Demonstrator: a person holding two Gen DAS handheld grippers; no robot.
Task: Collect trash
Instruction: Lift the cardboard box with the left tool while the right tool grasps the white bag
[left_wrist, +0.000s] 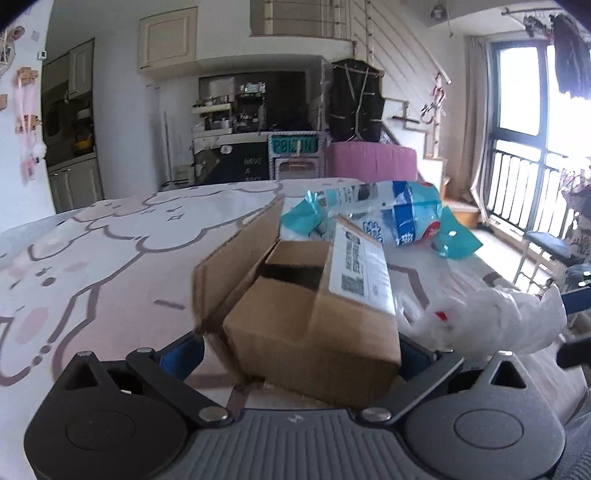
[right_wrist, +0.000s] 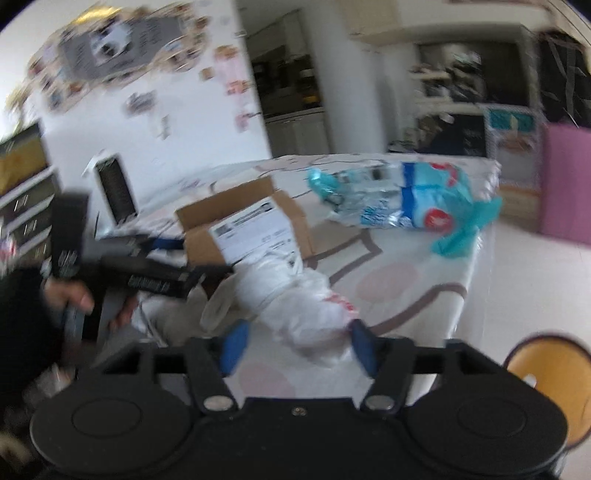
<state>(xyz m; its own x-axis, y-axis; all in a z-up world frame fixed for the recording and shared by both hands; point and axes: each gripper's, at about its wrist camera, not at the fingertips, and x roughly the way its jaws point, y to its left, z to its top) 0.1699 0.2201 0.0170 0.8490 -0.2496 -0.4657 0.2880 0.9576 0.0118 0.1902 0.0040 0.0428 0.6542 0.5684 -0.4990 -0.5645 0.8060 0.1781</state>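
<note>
A brown cardboard box with a white shipping label lies on the table with the cartoon cloth. My left gripper has its blue pads on both sides of the box's near end. A crumpled white plastic bag lies beside the box, and it also shows in the left wrist view. My right gripper has its blue pads either side of the bag. A blue and clear plastic wrapper lies beyond the box, also in the right wrist view.
The table's right edge drops to the floor, with a yellow round stool beside it. A pink pouf and kitchen shelves stand behind the table. My left gripper's body shows at the left in the right wrist view.
</note>
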